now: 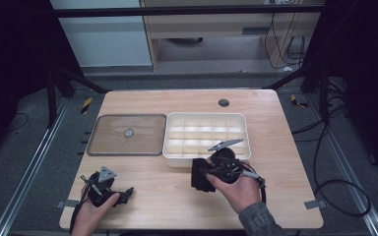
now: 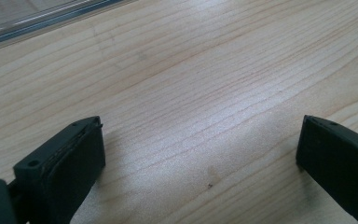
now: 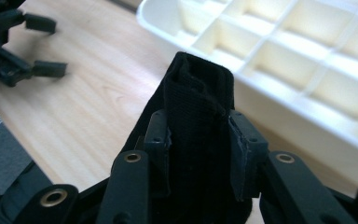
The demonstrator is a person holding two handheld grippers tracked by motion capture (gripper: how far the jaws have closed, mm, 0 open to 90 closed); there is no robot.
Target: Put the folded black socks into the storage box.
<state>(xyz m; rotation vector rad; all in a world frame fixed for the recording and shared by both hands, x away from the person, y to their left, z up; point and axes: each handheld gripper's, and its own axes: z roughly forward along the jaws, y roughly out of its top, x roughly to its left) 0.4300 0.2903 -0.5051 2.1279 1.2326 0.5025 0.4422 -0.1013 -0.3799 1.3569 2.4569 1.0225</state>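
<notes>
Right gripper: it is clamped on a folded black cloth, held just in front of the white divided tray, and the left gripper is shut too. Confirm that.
One thing is wrong: the left gripper is open. The left gripper view shows its jaws wide apart over bare table. The rest holds: the right gripper is clamped on the folded black cloth, just in front of the white divided tray.

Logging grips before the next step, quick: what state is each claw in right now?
Left claw: open, nothing between its jaws.
Right claw: closed on a folded black fabric piece.
</notes>
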